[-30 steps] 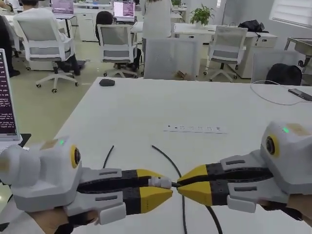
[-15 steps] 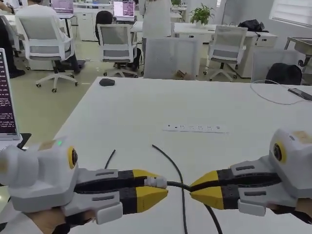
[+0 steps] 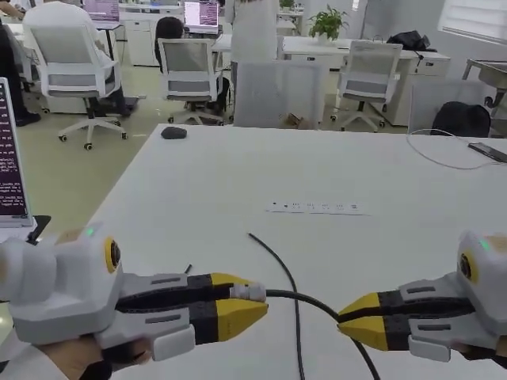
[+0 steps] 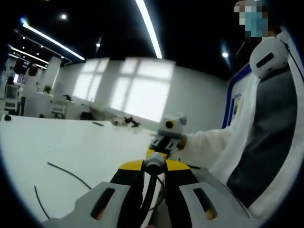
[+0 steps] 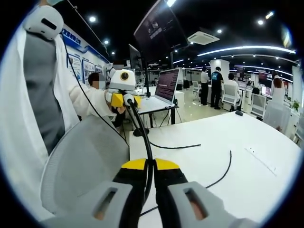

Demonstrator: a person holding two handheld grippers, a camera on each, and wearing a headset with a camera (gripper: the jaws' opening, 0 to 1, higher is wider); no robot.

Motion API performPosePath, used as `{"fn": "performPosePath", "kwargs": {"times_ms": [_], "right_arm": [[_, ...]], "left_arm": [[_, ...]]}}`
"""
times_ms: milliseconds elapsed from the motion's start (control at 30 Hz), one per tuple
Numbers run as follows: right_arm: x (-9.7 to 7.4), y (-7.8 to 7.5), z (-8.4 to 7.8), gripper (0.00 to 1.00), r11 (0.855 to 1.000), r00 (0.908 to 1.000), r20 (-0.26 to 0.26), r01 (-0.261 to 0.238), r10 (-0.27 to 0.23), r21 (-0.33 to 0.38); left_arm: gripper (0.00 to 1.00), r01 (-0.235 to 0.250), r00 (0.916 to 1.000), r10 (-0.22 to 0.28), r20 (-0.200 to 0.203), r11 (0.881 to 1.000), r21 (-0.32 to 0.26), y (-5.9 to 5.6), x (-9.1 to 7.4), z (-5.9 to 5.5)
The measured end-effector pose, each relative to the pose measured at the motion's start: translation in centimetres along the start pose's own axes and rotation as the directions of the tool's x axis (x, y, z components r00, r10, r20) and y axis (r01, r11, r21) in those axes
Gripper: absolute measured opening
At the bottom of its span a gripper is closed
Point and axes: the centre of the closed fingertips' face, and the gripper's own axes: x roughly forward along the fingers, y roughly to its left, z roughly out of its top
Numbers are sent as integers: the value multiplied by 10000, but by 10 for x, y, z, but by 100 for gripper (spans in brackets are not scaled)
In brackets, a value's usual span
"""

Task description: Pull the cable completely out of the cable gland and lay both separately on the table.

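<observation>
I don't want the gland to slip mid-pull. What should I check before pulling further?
1. Grip of left gripper on cable gland: ok, jaws shut on it.
2. Grip of right gripper on cable: ok, jaws shut on it.
3. Cable fully out of the gland: not ok, it runs into the gland's end.
4. Length left inside the gland: cannot tell.
5. Bare table beyond the grippers to lay both apart: ok.
</observation>
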Motion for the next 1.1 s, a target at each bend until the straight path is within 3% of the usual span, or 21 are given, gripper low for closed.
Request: {"fn": "performPosePath", "kwargs": {"times_ms": [333, 533, 667, 933, 1100], "right_arm": [[1, 4, -3, 3, 9999, 10000, -2, 45, -45, 134], [-2, 13, -9, 3, 9990, 9981, -482, -381, 391, 213], [-3, 16, -6, 3, 9991, 9975, -569, -413, 416, 65], [6, 25, 43, 10, 9962, 9985, 166, -513, 526, -701], [15, 30, 62, 11, 9876, 9957, 373, -790, 847, -1356]], "left_arm": [[16, 15, 9999, -14, -99, 10000, 55, 1, 3, -2], [16, -32, 9991, 46, -419, 9994, 344, 0, 6, -3], [16, -97, 9990, 111, -433, 9994, 322, 2, 8, -3], [16, -79, 9975, 104, -693, 9993, 372, 2, 15, -5], [16, -37, 9974, 66, -718, 9992, 401, 1, 19, -5]]}}
